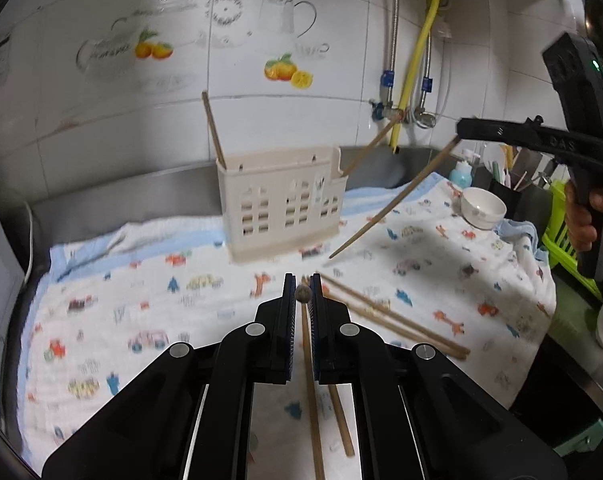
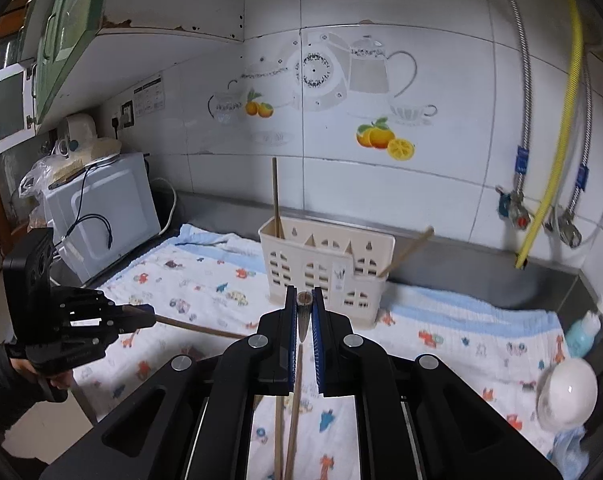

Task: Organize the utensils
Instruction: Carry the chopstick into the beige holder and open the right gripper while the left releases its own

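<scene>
A cream utensil holder [image 1: 281, 204] stands upright on the printed cloth; it also shows in the right wrist view [image 2: 325, 268]. One chopstick stands in its left end [image 1: 213, 132] and one leans out of its right end [image 1: 367, 150]. My left gripper [image 1: 302, 294] is shut on a wooden chopstick [image 1: 311, 392] and also shows in the right wrist view [image 2: 141, 314]. My right gripper [image 2: 303, 300] is shut on another chopstick [image 2: 295, 408], seen in the left wrist view [image 1: 397, 200] hanging slanted down to the right of the holder. Several loose chopsticks [image 1: 397, 320] lie on the cloth.
A white bowl [image 1: 483, 208] sits at the cloth's right side, with a blue bottle [image 1: 463, 170] and a green rack [image 1: 561, 228] beyond. A microwave [image 2: 101, 216] stands at the left. Steel hoses and a yellow pipe [image 2: 549, 200] run down the tiled wall.
</scene>
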